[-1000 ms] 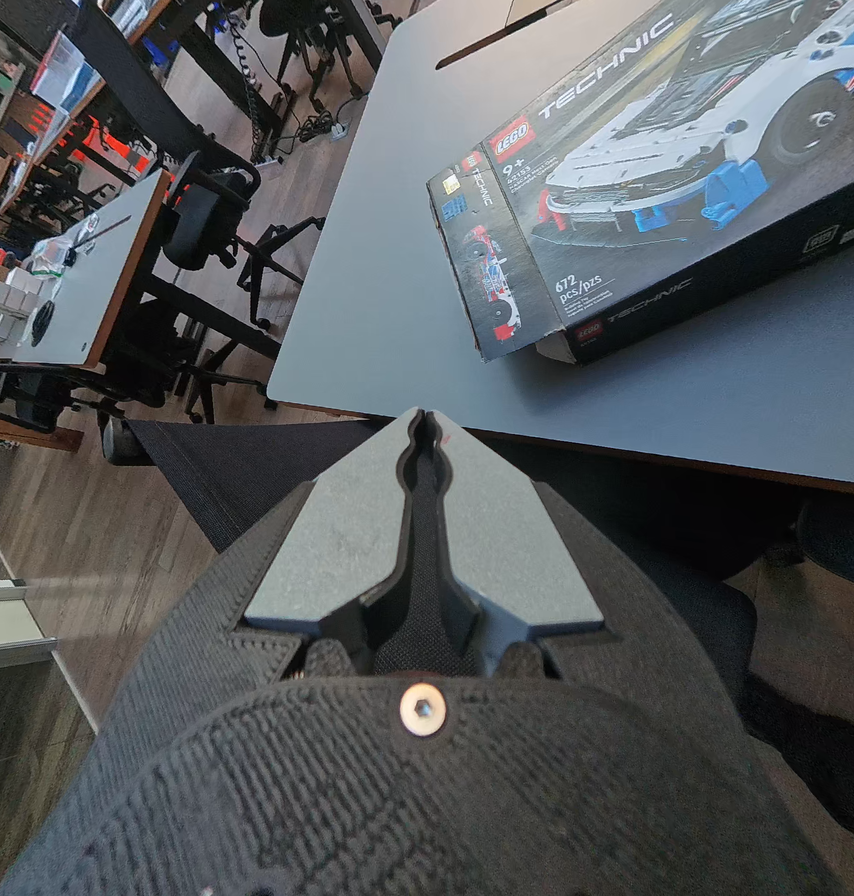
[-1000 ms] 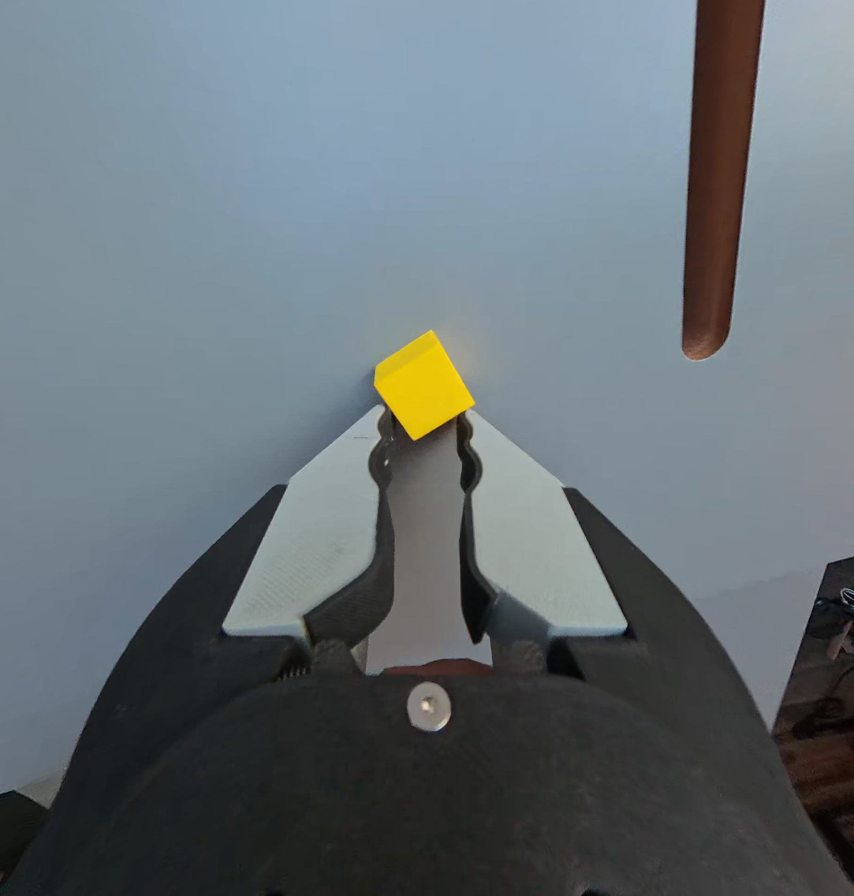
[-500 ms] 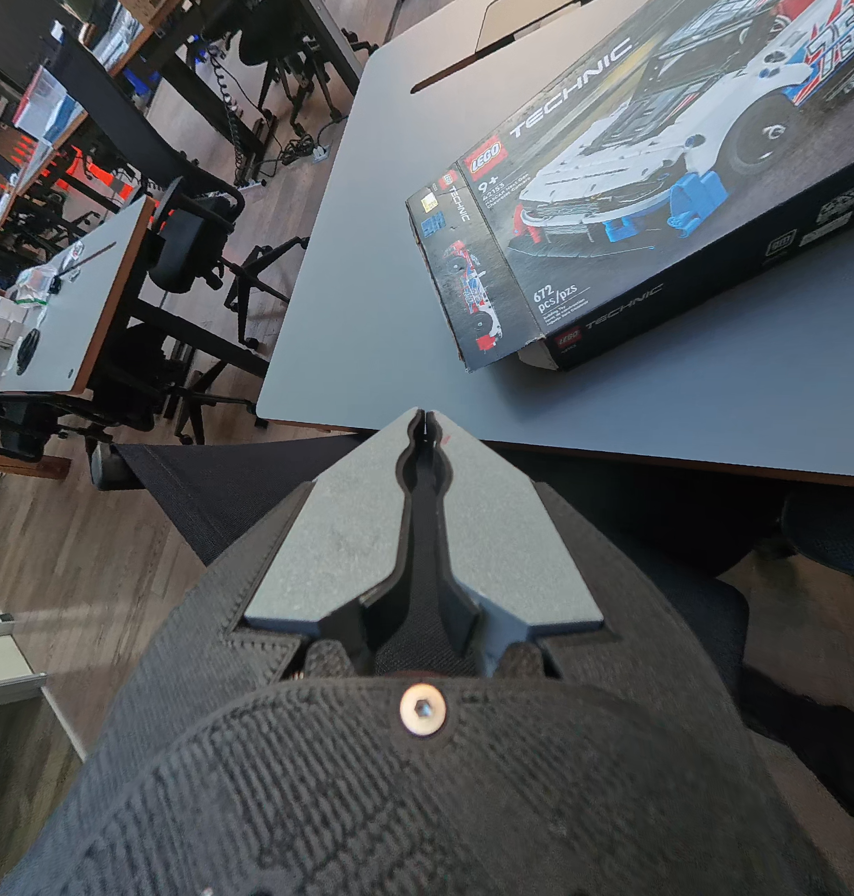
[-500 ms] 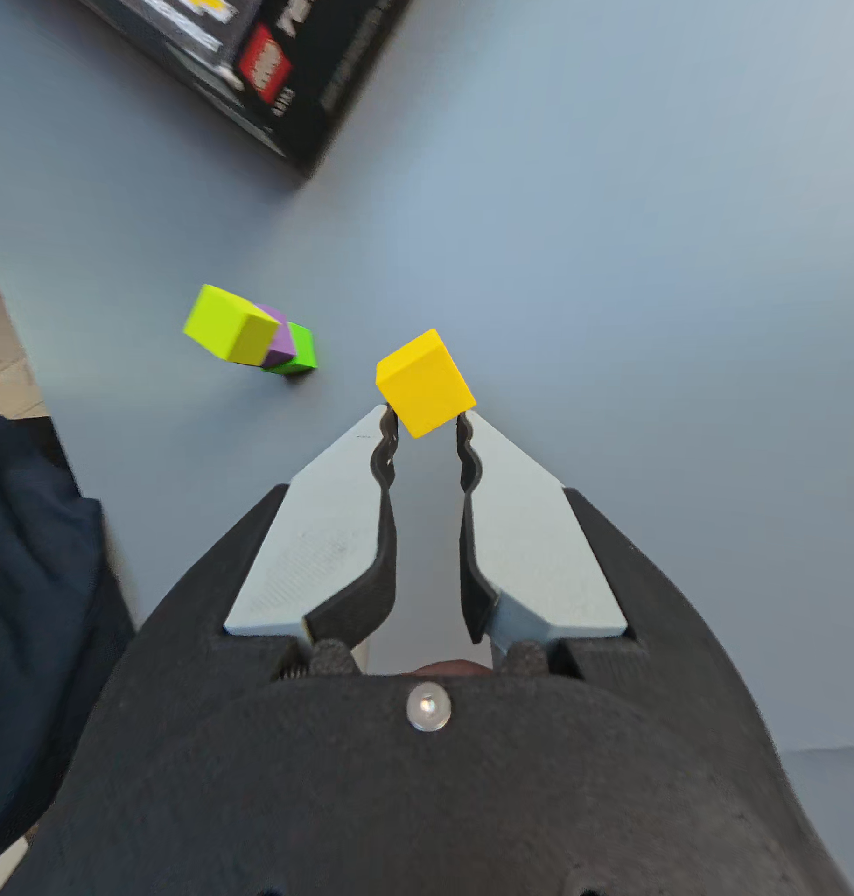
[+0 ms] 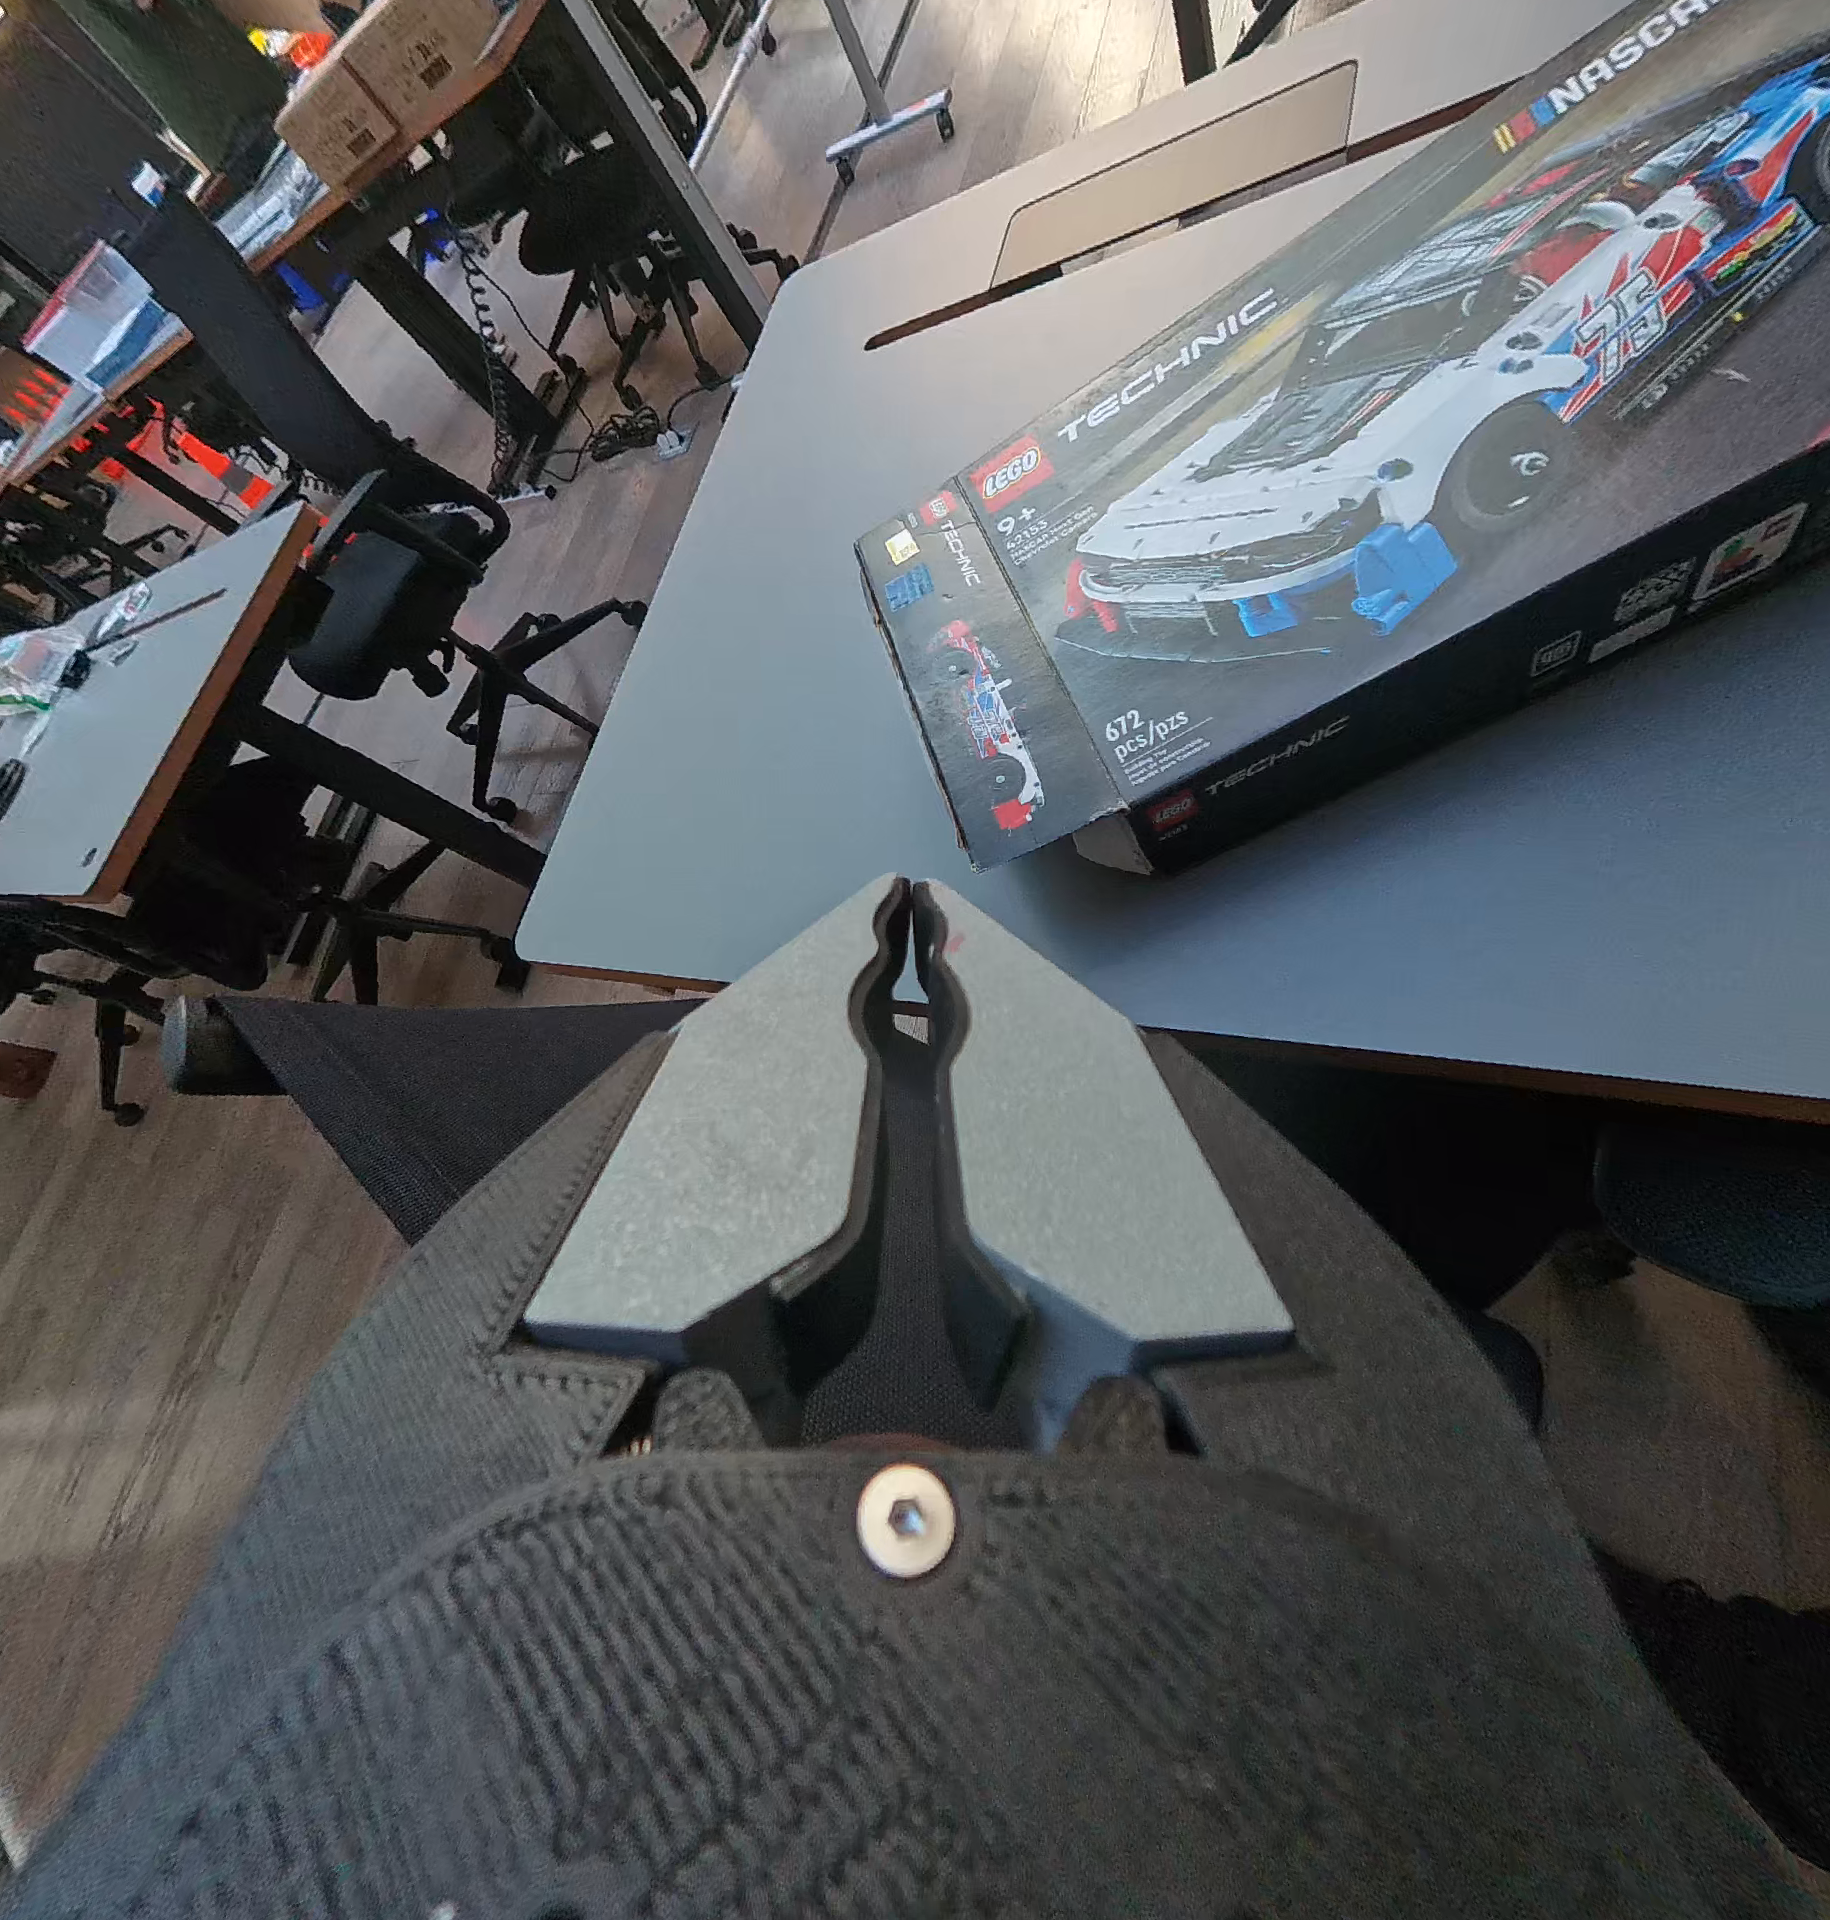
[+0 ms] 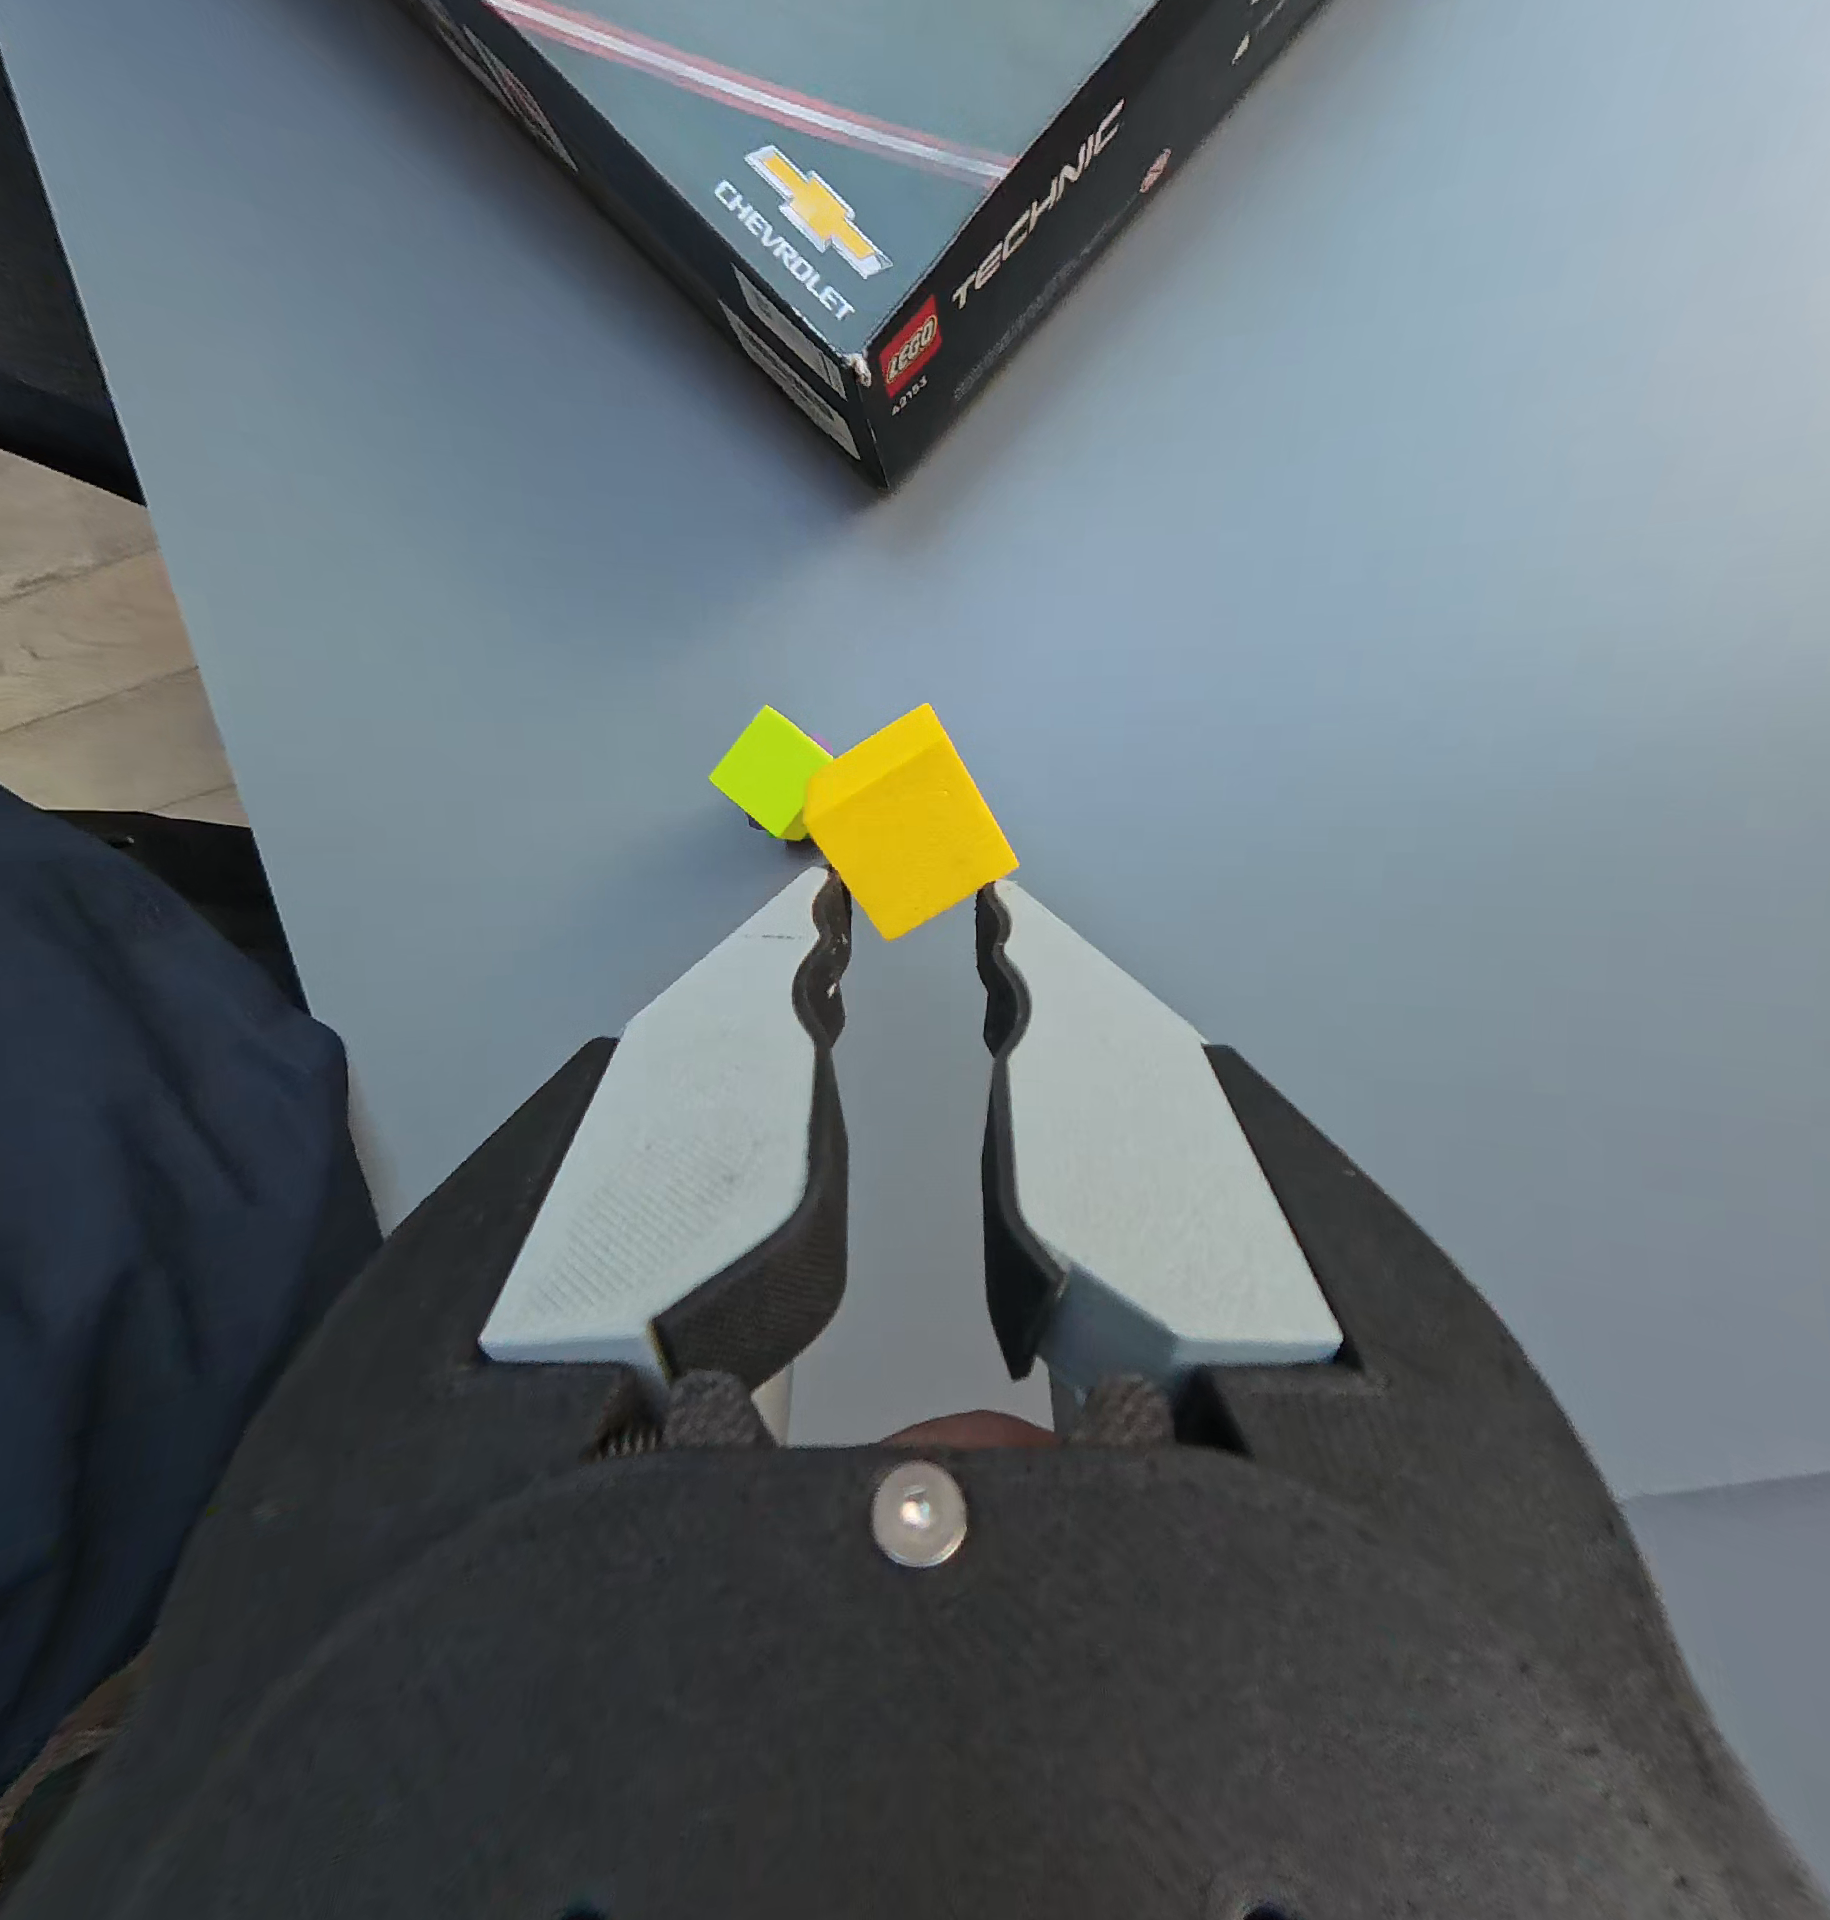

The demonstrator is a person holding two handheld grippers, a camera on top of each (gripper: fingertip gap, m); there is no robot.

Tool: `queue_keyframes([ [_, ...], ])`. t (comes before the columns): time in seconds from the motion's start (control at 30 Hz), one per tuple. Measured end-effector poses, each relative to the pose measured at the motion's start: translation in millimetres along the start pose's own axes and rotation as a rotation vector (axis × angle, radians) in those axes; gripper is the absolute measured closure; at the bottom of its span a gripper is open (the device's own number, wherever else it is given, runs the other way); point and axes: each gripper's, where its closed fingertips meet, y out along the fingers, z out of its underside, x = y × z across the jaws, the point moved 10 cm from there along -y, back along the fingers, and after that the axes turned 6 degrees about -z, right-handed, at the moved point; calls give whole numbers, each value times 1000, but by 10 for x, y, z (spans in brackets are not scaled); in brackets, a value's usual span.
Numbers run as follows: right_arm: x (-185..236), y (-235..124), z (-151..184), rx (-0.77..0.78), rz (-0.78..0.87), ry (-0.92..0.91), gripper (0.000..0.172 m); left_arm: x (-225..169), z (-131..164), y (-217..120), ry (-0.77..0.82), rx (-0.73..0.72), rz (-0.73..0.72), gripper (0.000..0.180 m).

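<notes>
Left wrist view: left gripper point(image 5: 911, 891) hangs off the near edge of the grey table point(image 5: 1410, 935), above a black chair back point(image 5: 454, 1081). Jaws shut tip to tip, nothing between them. A long toy-car box point(image 5: 1410, 488) lies on the table ahead and to the right, well apart from the tips. Other desks and office chairs point(image 5: 391, 613) stand at left.

Right wrist view: right gripper point(image 6: 911, 894) holds a yellow cube point(image 6: 906, 821) pinched at the fingertips, tilted, both pads pressing its sides. Just behind it a lime-green cube point(image 6: 765, 769) rests on the table; a corner of the box lies farther off.
</notes>
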Motion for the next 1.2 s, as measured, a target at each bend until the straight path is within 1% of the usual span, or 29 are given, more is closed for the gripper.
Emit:
queue_keyframes([
  [0.33,179,146,3,27,-17,-5,150,-10,-9,-15,5,-16,4,180],
  [0.63,176,138,8,13,-26,6,150,-18,-9,-5,11,-8,3,180],
  [0.93,83,85,17,54,-12,3,150,-21,-7,-3,14,-3,-3,180],
  [1.07,88,111,-10,76,-27,-36,150,-30,-9,-6,22,-5,-7,180],
  [1.2,163,252,-51,130,-42,-96,150,-37,-9,-3,29,-2,-7,180],
])
